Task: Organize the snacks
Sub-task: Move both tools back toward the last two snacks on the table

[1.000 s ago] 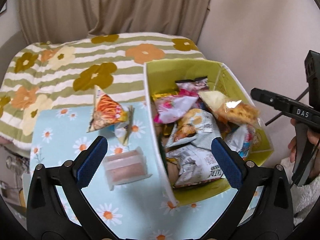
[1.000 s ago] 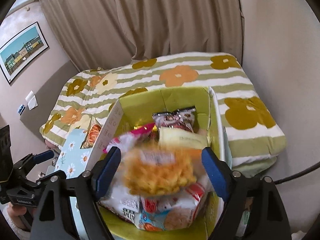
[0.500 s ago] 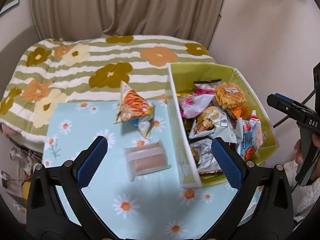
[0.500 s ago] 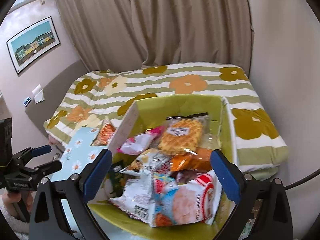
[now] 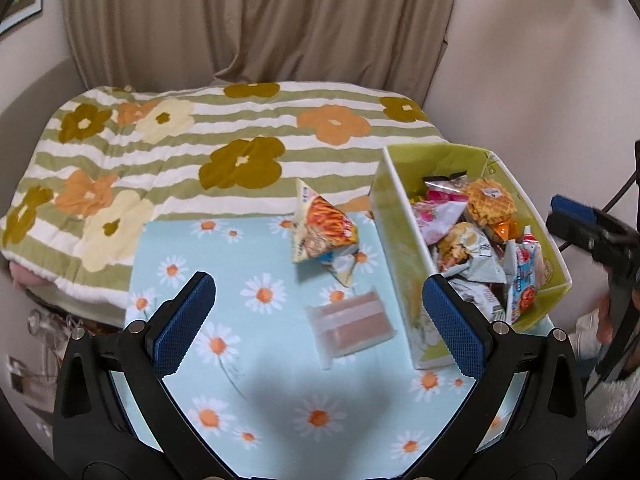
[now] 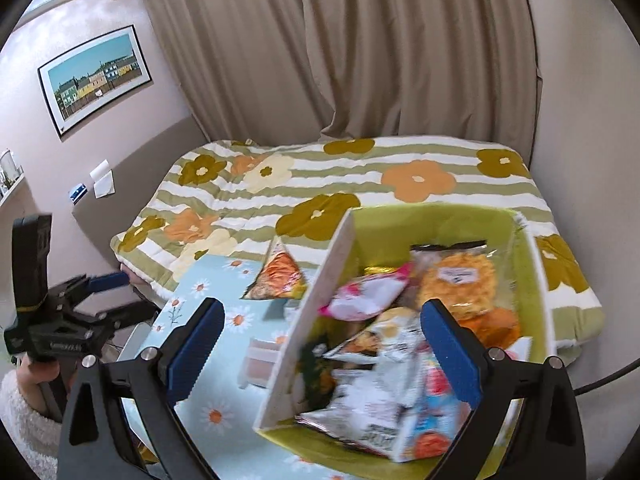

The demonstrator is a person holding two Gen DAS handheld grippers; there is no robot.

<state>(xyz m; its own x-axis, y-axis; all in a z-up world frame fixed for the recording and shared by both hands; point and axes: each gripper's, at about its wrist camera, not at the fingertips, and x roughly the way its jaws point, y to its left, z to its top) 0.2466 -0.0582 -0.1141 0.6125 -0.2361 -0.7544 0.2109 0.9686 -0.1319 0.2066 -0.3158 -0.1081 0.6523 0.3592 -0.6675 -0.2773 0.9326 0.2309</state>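
Note:
A green box [image 5: 400,216] with white outer walls stands at the right of the daisy cloth [image 5: 248,384], filled with several snack packets; a round waffle packet [image 5: 489,201] lies on top. It also shows in the right wrist view [image 6: 316,304]. An orange triangular snack bag [image 5: 322,228] and a clear-wrapped pink cake slice [image 5: 350,326] lie on the cloth left of the box. My left gripper [image 5: 316,316] is open and empty above the cloth near the cake. My right gripper [image 6: 320,348] is open and empty above the box's near left corner.
The cloth lies on a small table against a bed with a striped flower quilt [image 5: 180,148]. Curtains [image 6: 340,48] hang behind the bed. A wall stands right of the box. A framed picture [image 6: 94,78] hangs on the left wall.
The waffle packet left my right gripper and now lies in the box. Both grippers have pulled back and up. My left gripper has shifted left, over the cloth.

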